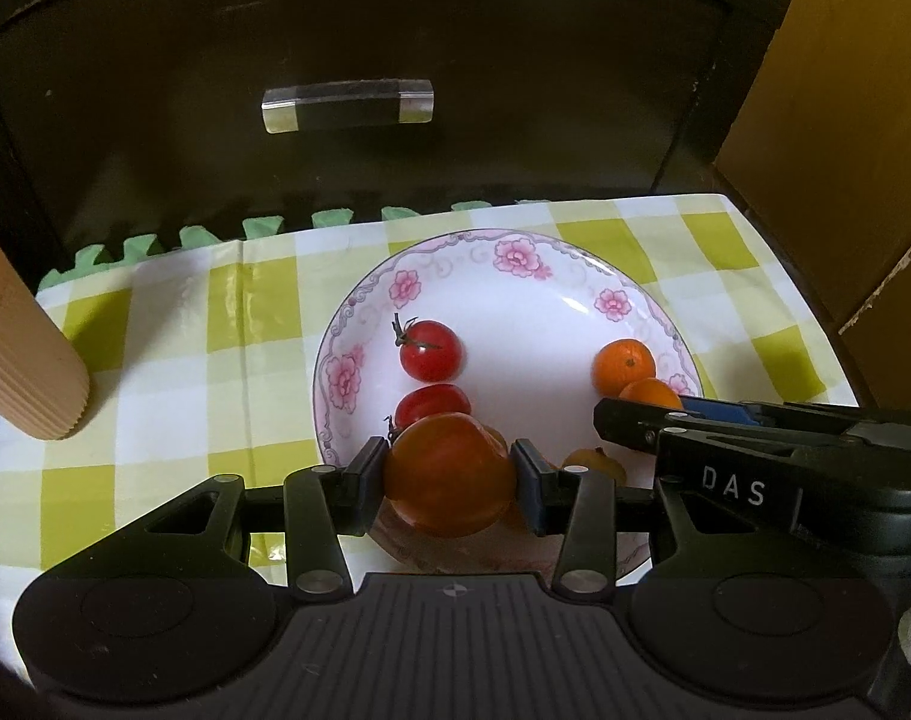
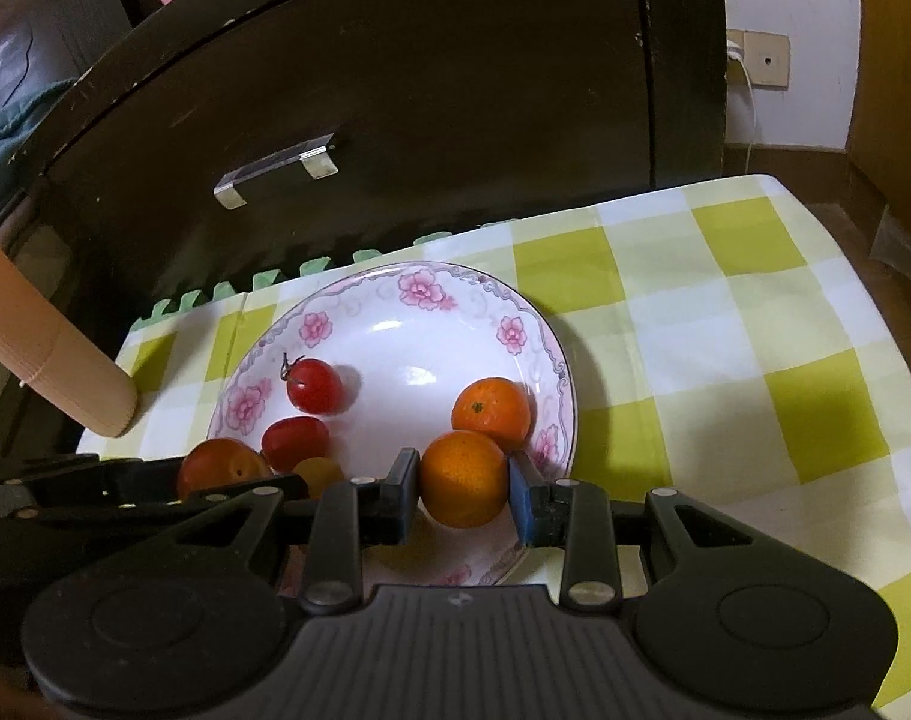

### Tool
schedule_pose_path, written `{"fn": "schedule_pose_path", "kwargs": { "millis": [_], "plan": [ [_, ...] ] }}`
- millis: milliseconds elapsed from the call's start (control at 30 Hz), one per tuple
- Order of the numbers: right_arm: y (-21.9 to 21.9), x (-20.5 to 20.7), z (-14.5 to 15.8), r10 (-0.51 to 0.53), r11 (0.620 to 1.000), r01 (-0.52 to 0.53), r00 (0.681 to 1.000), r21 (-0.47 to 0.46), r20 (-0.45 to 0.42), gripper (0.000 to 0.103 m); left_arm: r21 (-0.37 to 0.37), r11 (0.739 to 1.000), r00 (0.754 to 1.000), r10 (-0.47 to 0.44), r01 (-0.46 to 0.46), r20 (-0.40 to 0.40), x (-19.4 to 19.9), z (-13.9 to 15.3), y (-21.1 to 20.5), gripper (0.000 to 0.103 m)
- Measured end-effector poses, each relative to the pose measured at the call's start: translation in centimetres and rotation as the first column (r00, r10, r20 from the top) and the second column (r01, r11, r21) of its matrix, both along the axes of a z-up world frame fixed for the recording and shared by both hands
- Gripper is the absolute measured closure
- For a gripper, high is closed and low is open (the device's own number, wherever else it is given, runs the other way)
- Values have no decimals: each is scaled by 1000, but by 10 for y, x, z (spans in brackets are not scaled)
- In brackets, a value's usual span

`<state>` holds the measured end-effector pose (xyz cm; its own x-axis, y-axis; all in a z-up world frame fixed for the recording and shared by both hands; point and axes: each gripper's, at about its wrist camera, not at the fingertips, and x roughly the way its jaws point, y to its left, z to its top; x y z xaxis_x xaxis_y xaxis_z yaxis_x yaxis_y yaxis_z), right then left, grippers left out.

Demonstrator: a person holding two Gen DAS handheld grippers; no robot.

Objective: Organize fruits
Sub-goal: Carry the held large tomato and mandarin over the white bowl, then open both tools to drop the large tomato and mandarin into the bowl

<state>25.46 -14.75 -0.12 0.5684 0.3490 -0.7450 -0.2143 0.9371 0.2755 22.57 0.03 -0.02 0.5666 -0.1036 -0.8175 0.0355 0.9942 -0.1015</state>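
A round floral-rimmed porcelain plate (image 1: 629, 294) sits on a green-and-white checked tablecloth (image 1: 173, 324), before a dark wooden drawer front (image 1: 347, 18). In it, two red cherry tomatoes (image 1: 429, 349) lie left, two small orange mandarins (image 2: 491, 411) right. A ribbed tan cylinder (image 1: 26, 360) stands left of the plate.

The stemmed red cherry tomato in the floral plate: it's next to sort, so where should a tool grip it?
Grip the stemmed red cherry tomato across its round middle from above, below the upright stem; both flanks are free in the white floral plate.

Glossy plate (image 1: 575, 294) (glazed ceramic); matt tablecloth (image 1: 173, 324).
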Motion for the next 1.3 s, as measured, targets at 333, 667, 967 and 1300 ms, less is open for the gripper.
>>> {"fn": "schedule_pose_path", "kwargs": {
  "millis": [333, 667, 967, 1300],
  "plan": [
    [-3, 1, 4, -20, 999, 20, 1000, 33, 8, 72, -2, 1000, 999, 16, -16, 30, -1, 7, 4, 43],
    [-4, -3, 10, -24, 999, 23, 999, 42, 23, 71, -6, 1000, 999, 19, -19, 48, -5, 15, 4, 40],
    [-2, -12, 21, -32, 999, 30, 998, 36, 53, 71, 11, 1000, 997, 11, -12, 71, -17, 25, 6, 38],
    [6, -36, 31, 1, 1000, -2, 997, 19, 75, 68, 22, 1000, 998, 19, -21, 59, -40, 27, 18, 35]
  ]
}}
